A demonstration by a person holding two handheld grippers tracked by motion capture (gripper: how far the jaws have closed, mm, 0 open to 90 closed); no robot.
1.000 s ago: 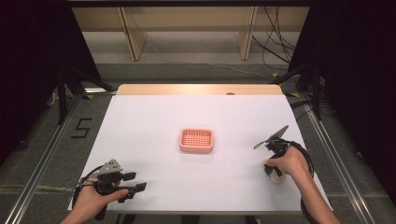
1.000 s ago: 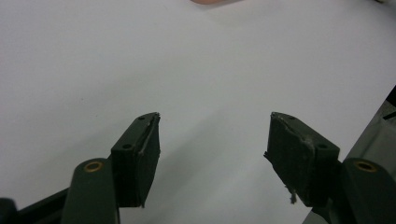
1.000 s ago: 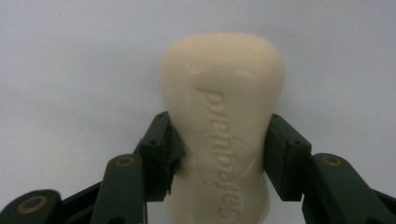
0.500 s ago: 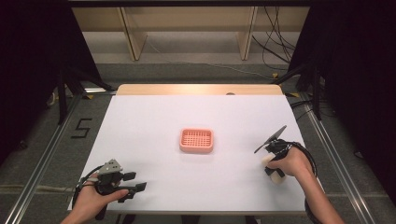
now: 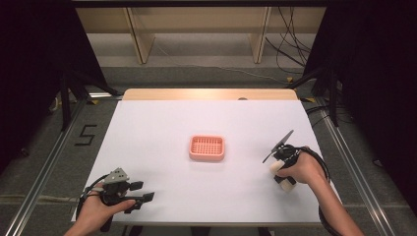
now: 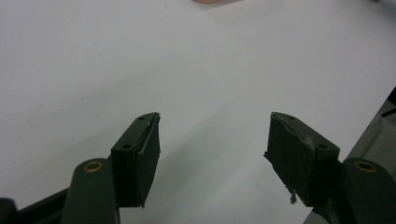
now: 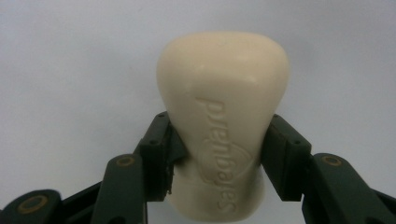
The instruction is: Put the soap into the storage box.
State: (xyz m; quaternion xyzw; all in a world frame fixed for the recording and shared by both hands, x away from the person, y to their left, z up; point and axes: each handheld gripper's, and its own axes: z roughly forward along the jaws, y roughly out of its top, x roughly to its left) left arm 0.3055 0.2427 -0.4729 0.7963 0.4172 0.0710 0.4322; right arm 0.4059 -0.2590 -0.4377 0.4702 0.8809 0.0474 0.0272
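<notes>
the right tool is clamped on a cream bar of soap; in the right gripper view its two black jaws press against the bar's narrower lower half from either side, and the rounded end sticks out past the fingertips. raised lettering runs along the face of the bar. in the high view the right tool sits near the right edge of the white surface, toward its near right corner, with the person's right hand wrapped around it and the pale soap showing at the hand's left side. whether the bar touches the surface or is held just above it cannot be told.

the left tool stands open, jaws well apart with nothing between them, over bare white surface. in the high view the left tool is near the near left corner of the surface, held in the left hand, its jaws pointing toward the right edge.

a small pink soap dish with a slotted bottom lies around the middle of the surface, between the two tools and well apart from both. it holds nothing.
</notes>
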